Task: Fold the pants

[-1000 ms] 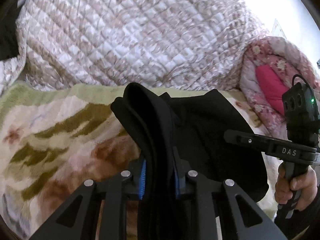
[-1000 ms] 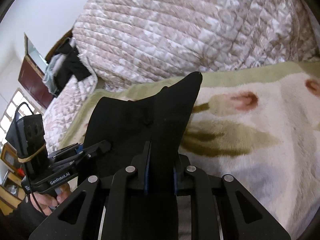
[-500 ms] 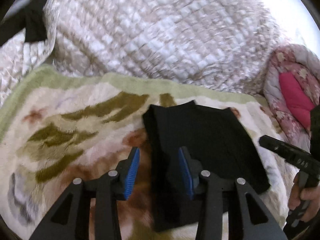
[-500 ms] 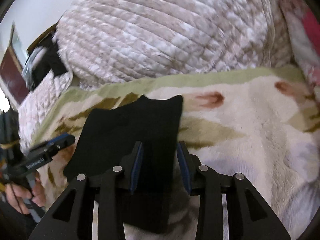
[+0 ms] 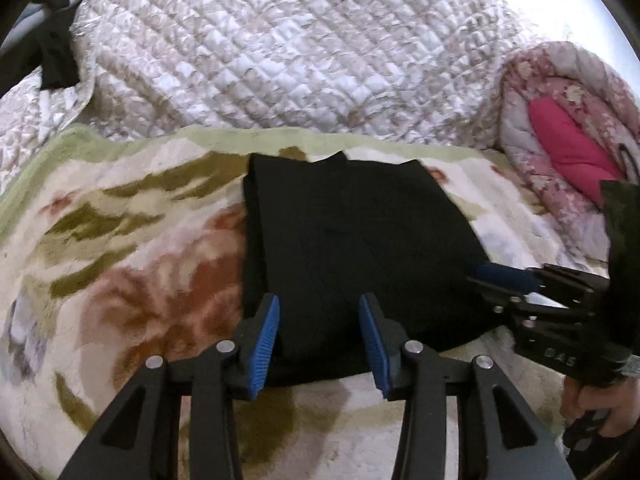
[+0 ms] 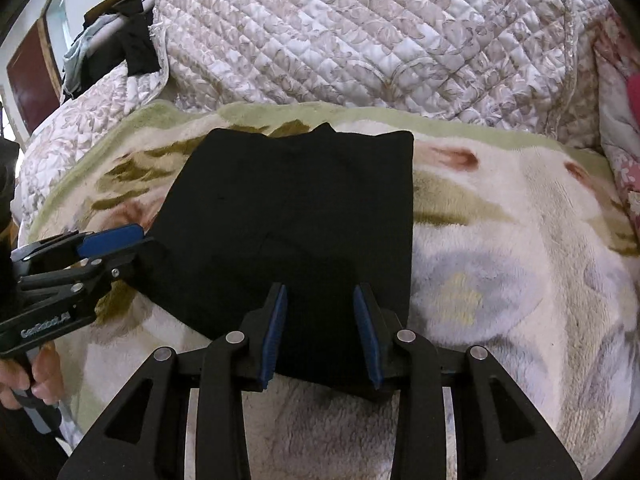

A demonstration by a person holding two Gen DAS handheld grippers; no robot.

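Left wrist view: the black pants (image 5: 352,248) lie folded into a flat rectangle on a floral fleece blanket (image 5: 132,264), with a quilted bedspread (image 5: 288,52) heaped behind and a pink floral comforter (image 5: 568,136) rolled at right. The left gripper (image 5: 319,336) hangs over the near edge of the pants, its blue pads (image 5: 264,340) spread apart with nothing between them. The right gripper (image 5: 496,276) reaches in from the right, its tip at the pants' edge.

Right wrist view: the same pants (image 6: 304,216) sit on the blanket (image 6: 500,240), and the right gripper (image 6: 320,332) stands spread wide over their near edge, gripping nothing. The left gripper (image 6: 116,244) enters from the left beside the pants
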